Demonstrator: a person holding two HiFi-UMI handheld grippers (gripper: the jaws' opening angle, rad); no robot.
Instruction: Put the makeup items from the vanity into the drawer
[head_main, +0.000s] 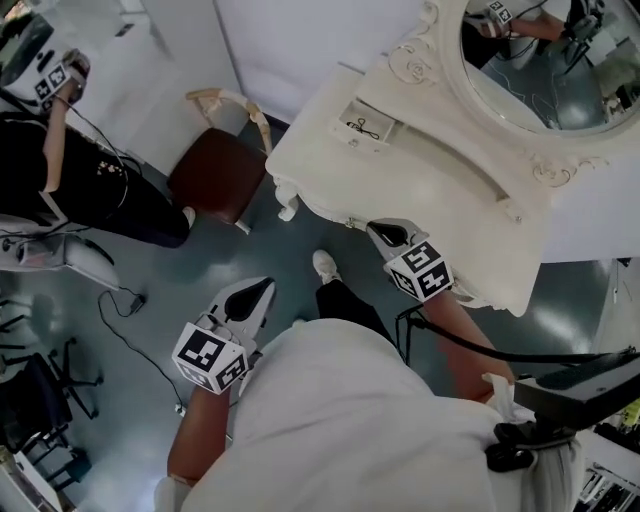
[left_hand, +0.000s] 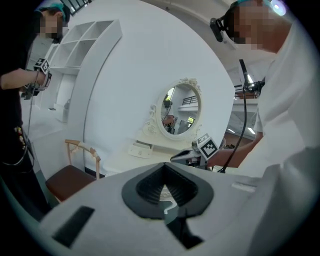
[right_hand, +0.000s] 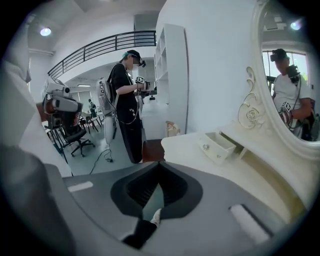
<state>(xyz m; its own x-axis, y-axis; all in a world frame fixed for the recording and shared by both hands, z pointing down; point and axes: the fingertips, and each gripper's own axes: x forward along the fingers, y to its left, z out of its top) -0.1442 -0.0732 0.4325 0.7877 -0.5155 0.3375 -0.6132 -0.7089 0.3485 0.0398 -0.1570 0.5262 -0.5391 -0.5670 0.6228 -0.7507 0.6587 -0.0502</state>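
The white vanity (head_main: 440, 210) has a small drawer (head_main: 368, 122) standing open on its top, with a small dark item (head_main: 362, 127) lying in it. The same drawer (right_hand: 220, 145) shows in the right gripper view and, further off, the drawer (left_hand: 139, 149) in the left gripper view. My right gripper (head_main: 383, 232) hovers at the vanity's front edge, jaws shut and holding nothing. Lower, over the floor, my left gripper (head_main: 262, 290) is also shut and holds nothing. No makeup shows on the vanity top.
An oval mirror (head_main: 540, 60) tops the vanity. A wooden chair with a brown seat (head_main: 218, 165) stands at the vanity's left end. Another person (head_main: 60, 150) in black stands to the left, holding grippers. Cables (head_main: 125, 300) trail on the floor.
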